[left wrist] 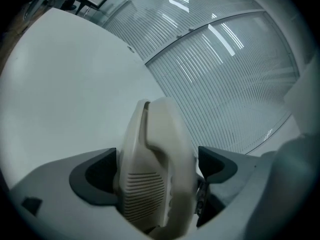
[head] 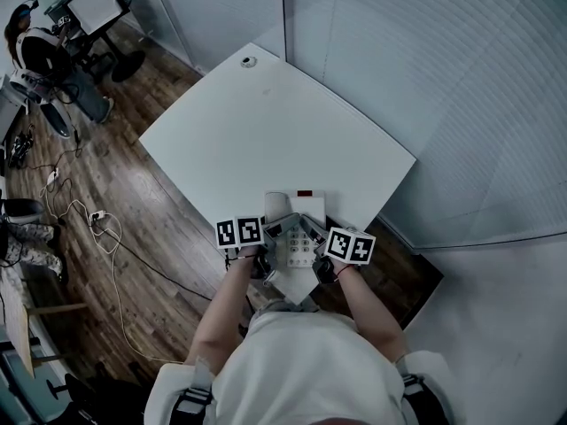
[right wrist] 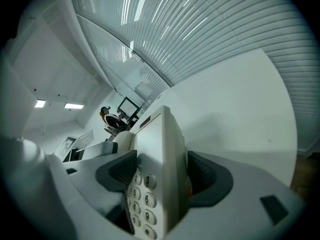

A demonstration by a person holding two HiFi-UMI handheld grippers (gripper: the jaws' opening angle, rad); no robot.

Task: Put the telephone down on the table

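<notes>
Telephone: pale desk set, held at the near corner of the white table, between both grippers and close in front of the person's body. Cannot tell from the head view whether its base touches the tabletop or sits just above it.

Left gripper: jaws part-way open, set to the width of the telephone's left side and clamped on it. Between them sits the handset, lying in its cradle on the body. The ribbed grille of the casing faces the camera. The left pad presses on the casing. The right pad is just against the handset side, and contact there is hard to confirm.

Right gripper: jaws part-way open and closed over the telephone's right edge. One dark pad is on the keypad face, the other on the underside. Digits 3, 6 and # are readable beside the near pad. The body stands edge-on to this camera.

Both marker cubes face up in the head view, flanking the telephone.

Surroundings: ribbed glass wall behind the table. Wooden floor to the left, with cables lying on it. A seated person is at a monitor far off at top left.
</notes>
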